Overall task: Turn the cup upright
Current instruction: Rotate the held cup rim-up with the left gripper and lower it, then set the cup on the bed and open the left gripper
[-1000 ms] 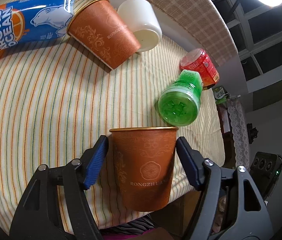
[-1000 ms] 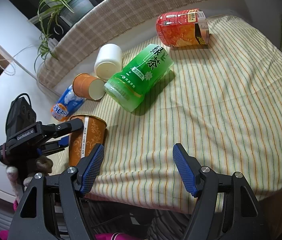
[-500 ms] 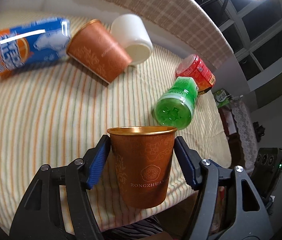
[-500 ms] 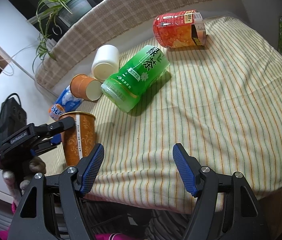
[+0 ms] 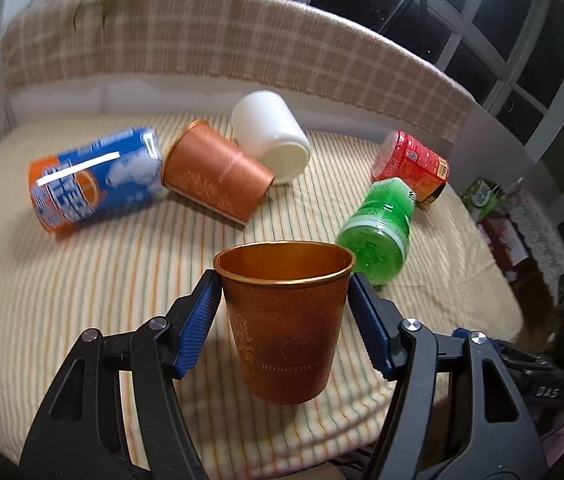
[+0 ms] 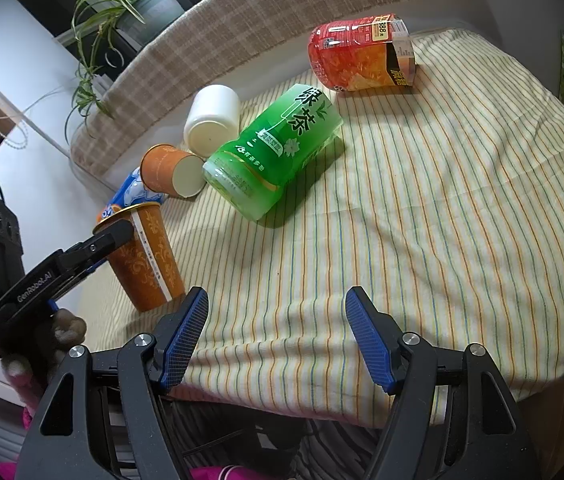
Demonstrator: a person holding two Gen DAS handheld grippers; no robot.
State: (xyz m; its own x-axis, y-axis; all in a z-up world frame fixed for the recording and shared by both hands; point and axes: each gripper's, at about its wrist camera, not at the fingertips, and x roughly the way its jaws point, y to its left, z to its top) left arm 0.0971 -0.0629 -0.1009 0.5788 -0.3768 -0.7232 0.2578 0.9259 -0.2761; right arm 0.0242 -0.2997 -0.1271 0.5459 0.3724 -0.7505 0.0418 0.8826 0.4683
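My left gripper (image 5: 284, 304) is shut on an orange paper cup (image 5: 284, 324), its blue pads pressed on both sides just under the gold rim. The cup stands upright with its mouth up, its base at the striped cloth near the table's front edge. In the right wrist view the same cup (image 6: 145, 256) leans slightly, with the left gripper's arm across it. My right gripper (image 6: 277, 328) is open and empty, low over the cloth at the front.
On the striped tablecloth (image 5: 81, 280) lie a second orange cup (image 5: 217, 178), a white cup (image 5: 271, 138), a blue-orange can (image 5: 93, 184), a green bottle (image 5: 380, 226) and a red can (image 5: 412, 166). A checked cushion (image 5: 241, 52) borders the back.
The left gripper closed on the orange cup and tilted up, so the cup's open mouth now shows. The right gripper stayed open and barely moved.
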